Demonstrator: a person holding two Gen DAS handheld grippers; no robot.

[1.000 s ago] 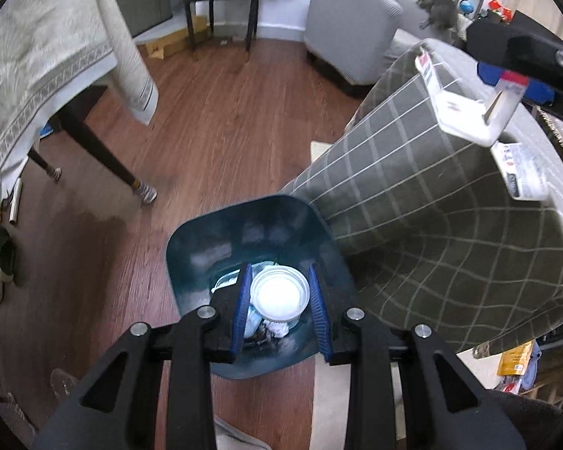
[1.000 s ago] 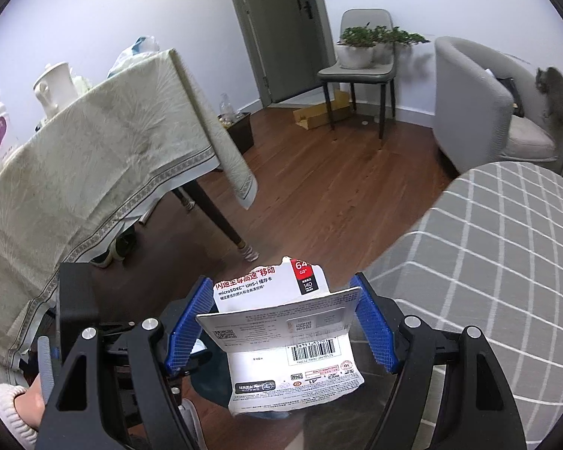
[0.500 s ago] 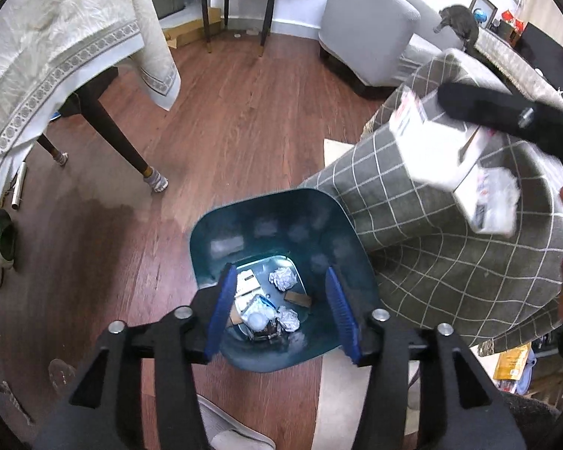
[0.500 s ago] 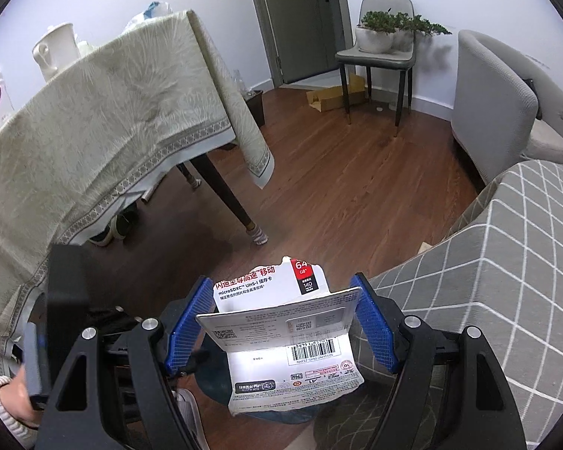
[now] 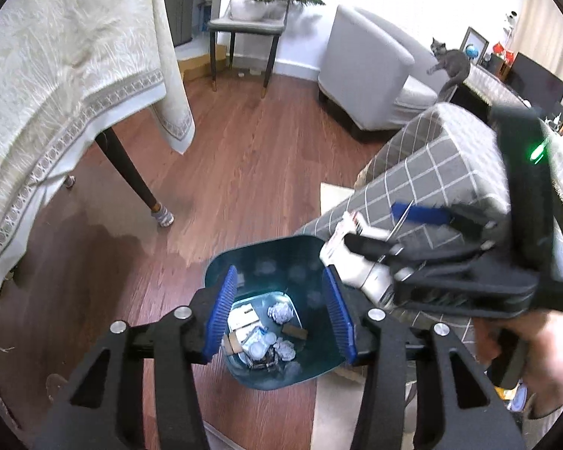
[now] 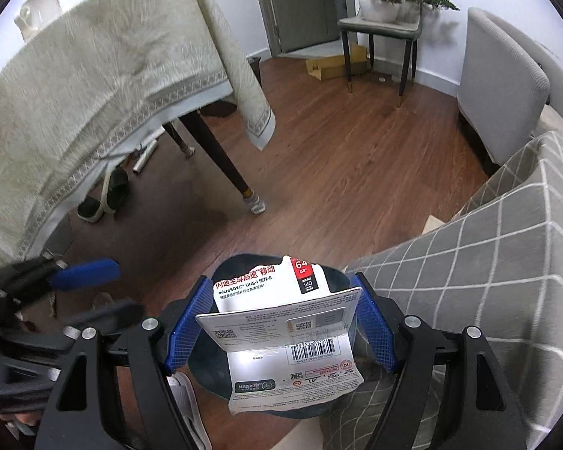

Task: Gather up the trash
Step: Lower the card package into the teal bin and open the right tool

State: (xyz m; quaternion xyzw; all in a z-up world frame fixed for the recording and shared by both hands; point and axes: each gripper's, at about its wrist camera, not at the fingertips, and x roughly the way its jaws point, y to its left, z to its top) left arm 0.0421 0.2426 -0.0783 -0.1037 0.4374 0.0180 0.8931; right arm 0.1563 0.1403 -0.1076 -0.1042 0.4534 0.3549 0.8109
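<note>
Fingers, left: blue pads (image 5: 221, 313) of the left gripper (image 5: 279, 309) stand partly apart with nothing gripped; the jaws have just been closing a little after letting go.
Fingers, right: the right gripper (image 6: 279, 332) has its pads pressed on both edges of a white card package (image 6: 285, 324), holding it bent and wide.
Bin: a dark teal bin (image 5: 304, 251) sits on the wood floor straight below the left fingers, and partly hidden under the package in the right view (image 6: 240, 262).
Trash: crumpled foil balls (image 5: 279, 313) and scraps lie on the bin's bottom, between the left pads.
Package place: over the bin's right rim (image 5: 351, 262).
Sofa: checked grey cover (image 6: 488, 262), right of both grippers.
Table: cream cloth (image 5: 56, 75), far left.
</note>
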